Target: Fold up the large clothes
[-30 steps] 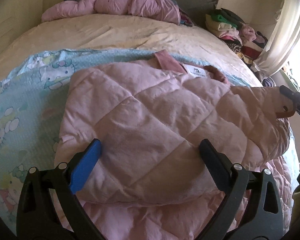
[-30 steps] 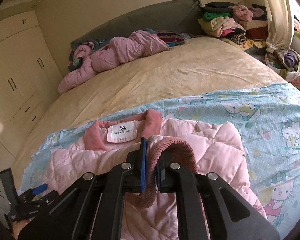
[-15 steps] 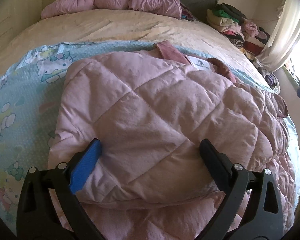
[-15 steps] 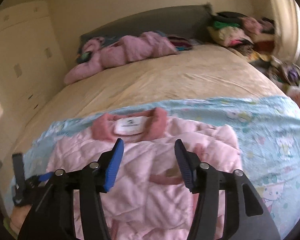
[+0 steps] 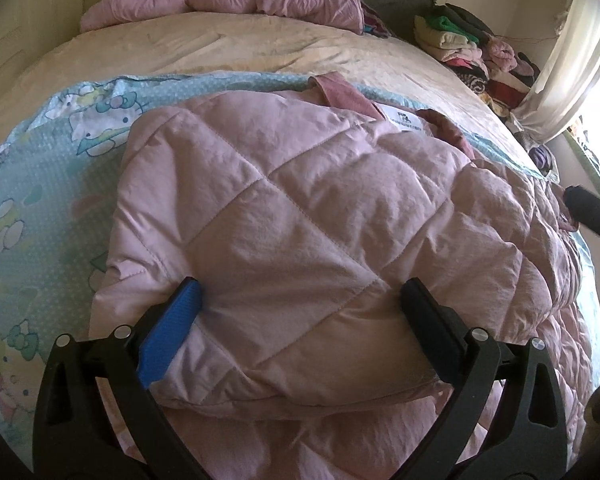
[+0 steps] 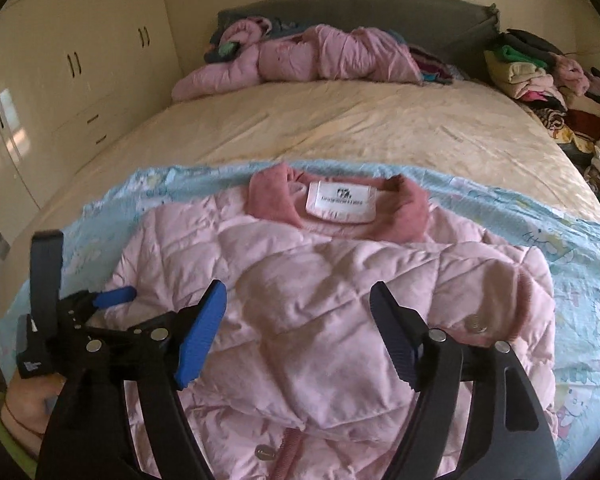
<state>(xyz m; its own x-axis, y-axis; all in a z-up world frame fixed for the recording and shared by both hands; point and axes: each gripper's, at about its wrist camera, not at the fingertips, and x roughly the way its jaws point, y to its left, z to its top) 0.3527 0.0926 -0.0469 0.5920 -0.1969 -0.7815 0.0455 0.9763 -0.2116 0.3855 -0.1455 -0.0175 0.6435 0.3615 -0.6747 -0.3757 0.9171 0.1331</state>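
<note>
With the pink quilted jacket (image 6: 332, 312) lying below its white label (image 6: 340, 204), I'd keep my left gripper (image 5: 300, 312), spread wide, pressing the folded sleeve while my empty right gripper (image 6: 300, 312) finishes opening before regrasping.

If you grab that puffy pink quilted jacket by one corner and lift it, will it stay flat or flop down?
The puffy pink quilted jacket would probably flop: its folded sleeve already sags in soft creases. It looks padded and airy, so likely light for its bulk. The smooth shell may slide on the pale blue cartoon-print sheet when pushed, and the folds could spring open.
</note>
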